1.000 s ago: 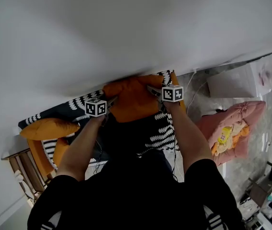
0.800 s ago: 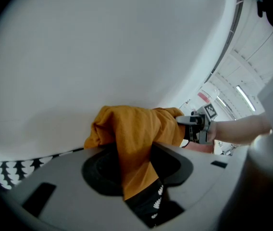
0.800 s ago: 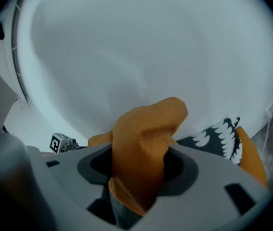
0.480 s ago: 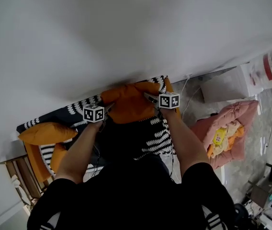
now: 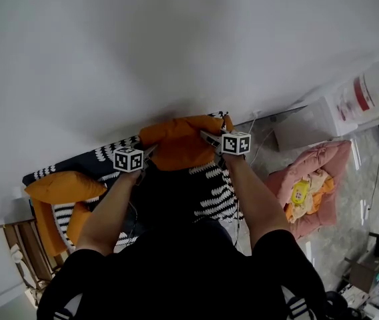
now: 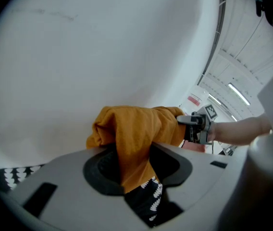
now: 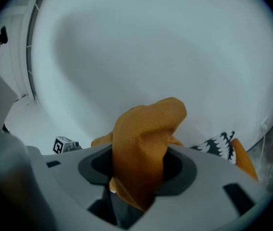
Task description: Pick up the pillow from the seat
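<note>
The orange pillow hung between the two grippers in front of the pale wall, over the back edge of the seat with its black-and-white cover; the left gripper was pinched almost flat on a fold at one end of it; the right gripper, jaws narrower from having just been closing, clamped a thicker bunch of cloth at the other end. I judged the pick-up to be in its lifting step, with both grips made; the next move called for raising both ends evenly and drawing the pillow away from the wall, so that neither fold slipped out.

The head view alone showed a second orange pillow lying at the seat's left end and a pink bundle on the floor well to the right, but not the jaws themselves; each gripper view showed the cloth filling its own jaws; the left gripper view also caught the other gripper across the pillow and a strip of the patterned cover below.
</note>
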